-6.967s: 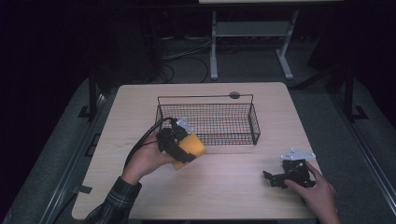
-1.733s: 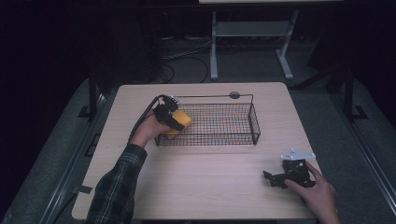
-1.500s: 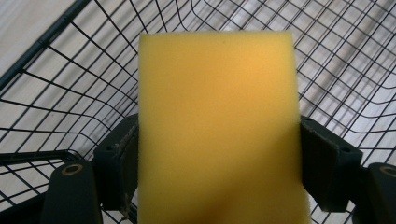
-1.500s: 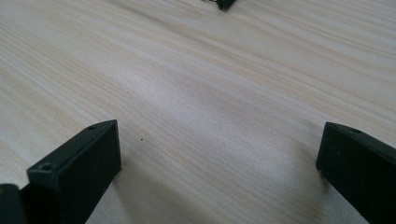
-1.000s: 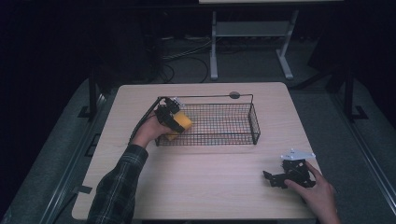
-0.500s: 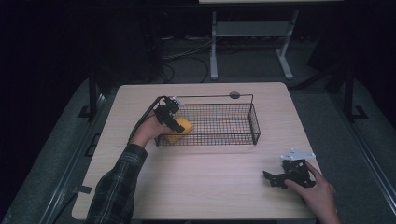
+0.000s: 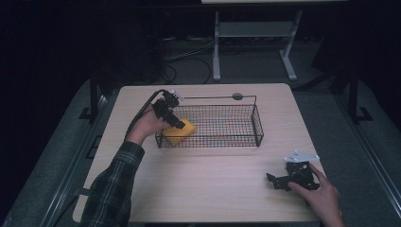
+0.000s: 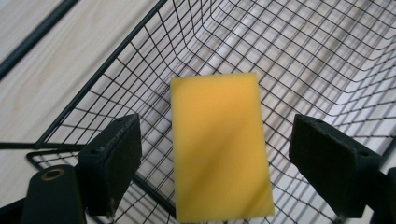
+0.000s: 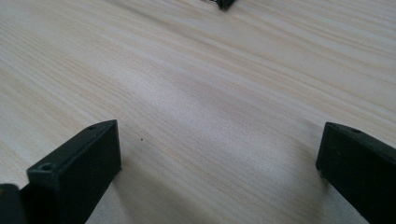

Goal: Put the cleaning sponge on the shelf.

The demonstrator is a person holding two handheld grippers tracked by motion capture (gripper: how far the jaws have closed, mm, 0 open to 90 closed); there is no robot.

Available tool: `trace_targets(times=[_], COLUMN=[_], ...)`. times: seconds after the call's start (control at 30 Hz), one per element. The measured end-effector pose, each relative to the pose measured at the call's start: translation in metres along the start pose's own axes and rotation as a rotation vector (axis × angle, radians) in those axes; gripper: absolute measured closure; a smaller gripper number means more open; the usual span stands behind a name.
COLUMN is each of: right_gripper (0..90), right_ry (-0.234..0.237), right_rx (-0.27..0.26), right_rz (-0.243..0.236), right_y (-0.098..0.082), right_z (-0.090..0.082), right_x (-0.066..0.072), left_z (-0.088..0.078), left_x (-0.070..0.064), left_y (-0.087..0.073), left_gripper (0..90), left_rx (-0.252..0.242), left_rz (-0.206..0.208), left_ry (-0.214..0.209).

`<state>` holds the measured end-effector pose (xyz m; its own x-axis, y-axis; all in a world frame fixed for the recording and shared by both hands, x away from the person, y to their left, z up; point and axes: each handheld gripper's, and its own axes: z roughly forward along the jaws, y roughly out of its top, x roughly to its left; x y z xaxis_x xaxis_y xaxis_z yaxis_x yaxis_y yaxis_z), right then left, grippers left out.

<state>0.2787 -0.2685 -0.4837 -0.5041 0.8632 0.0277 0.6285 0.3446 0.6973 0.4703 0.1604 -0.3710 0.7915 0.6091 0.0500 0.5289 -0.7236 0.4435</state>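
Hovering over black wire basket (image 7: 222,124), left gripper (image 8: 215,154) jaws released; yellow rectangular sponge (image 8: 219,144) lies inside. Right gripper (image 7: 289,177) released, resting on pale wooden bench (image 7: 208,179).

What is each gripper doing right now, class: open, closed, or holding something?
Left gripper: open, jaws apart on either side of the yellow sponge in the wire basket.
Right gripper: open, holding nothing, above the table.

We see a yellow sponge (image 8: 219,149) in a black wire basket (image 7: 236,130) (square mesh), pale wood-grain desk (image 7: 213,189), plaid sleeve (image 7: 111,189), black claws.
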Motion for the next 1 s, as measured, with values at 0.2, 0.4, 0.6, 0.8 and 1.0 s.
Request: trace_targets(times=[0.2, 0.4, 0.6, 0.8, 1.0], right_gripper=[0.0, 0.0, 0.0, 0.0, 0.0], right_ry=[0.0, 0.0, 0.0, 0.0, 0.0], right_rx=[0.0, 0.0, 0.0, 0.001, 0.0], right_rz=[0.0, 0.0, 0.0, -0.001, 0.0], right_y=[0.0, 0.0, 0.0, 0.0, 0.0], right_z=[0.0, 0.0, 0.0, 0.0, 0.0], right_x=[0.0, 0.0, 0.0, 0.0, 0.0], left_z=[-0.015, -0.026, -0.035, -0.046, -0.053], left_x=[-0.001, -0.004, -0.008, -0.01, -0.014], left_y=[-0.003, -0.011, -0.027, -0.047, -0.068], left_gripper=[16.8, 16.8, 16.8, 16.8, 16.8], left_rx=[-0.022, -0.038, -0.056, -0.083, -0.109], left_rz=[0.002, -0.001, -0.012, -0.032, -0.058], left_ry=[0.014, 0.02, 0.027, 0.046, 0.06])
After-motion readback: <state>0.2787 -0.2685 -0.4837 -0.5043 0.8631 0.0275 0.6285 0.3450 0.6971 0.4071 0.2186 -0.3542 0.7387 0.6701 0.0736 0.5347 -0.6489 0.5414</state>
